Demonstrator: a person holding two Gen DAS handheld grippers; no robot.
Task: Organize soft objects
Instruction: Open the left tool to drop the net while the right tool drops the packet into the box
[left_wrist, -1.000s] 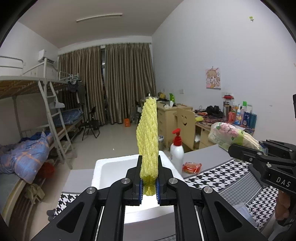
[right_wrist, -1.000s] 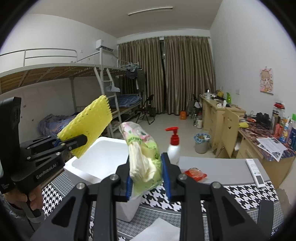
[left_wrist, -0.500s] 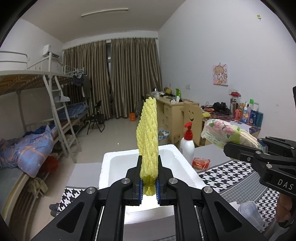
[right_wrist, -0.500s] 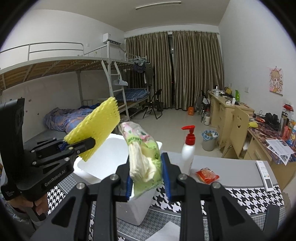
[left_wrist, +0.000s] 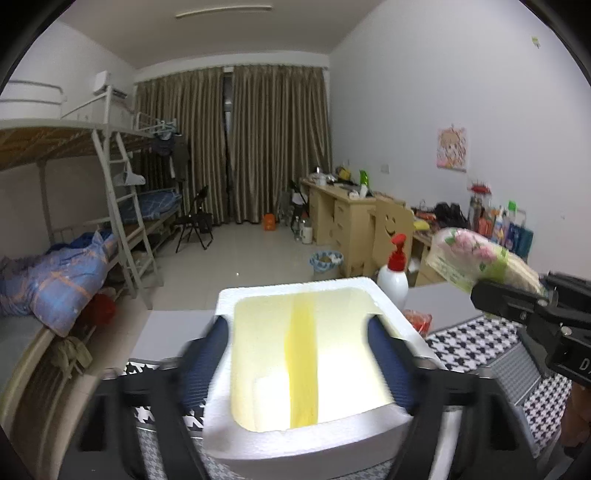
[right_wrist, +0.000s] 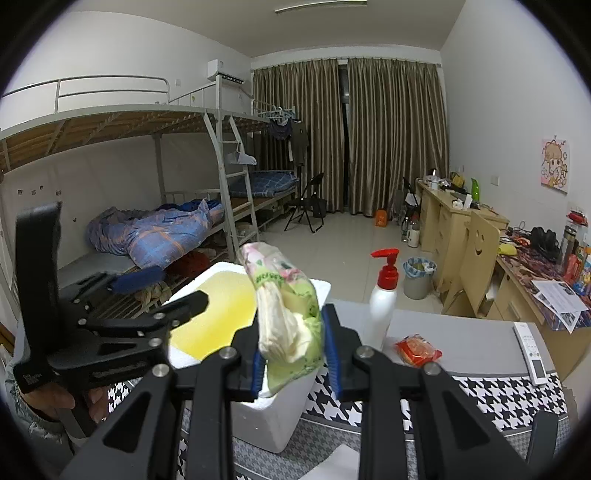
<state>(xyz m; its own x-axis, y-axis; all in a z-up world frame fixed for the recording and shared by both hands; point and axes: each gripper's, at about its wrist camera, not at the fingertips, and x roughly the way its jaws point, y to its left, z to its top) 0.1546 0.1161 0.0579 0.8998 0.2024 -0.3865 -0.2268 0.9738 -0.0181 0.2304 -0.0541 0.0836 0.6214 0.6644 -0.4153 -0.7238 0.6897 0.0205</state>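
The yellow foam net (left_wrist: 303, 354) is dropping from the left gripper's (left_wrist: 301, 354) just-opened, now empty jaws into the foam box (left_wrist: 295, 291); the right gripper (right_wrist: 293, 347), clamping the tissue pack (right_wrist: 284, 306), is risking snagging the rim.

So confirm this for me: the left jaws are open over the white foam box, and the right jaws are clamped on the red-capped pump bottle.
Not quite. The right gripper is clamped on the green tissue pack, not the pump bottle, which stands free on the table beyond the white foam box; the right wrist view shows it. The left gripper is indeed open over the box.
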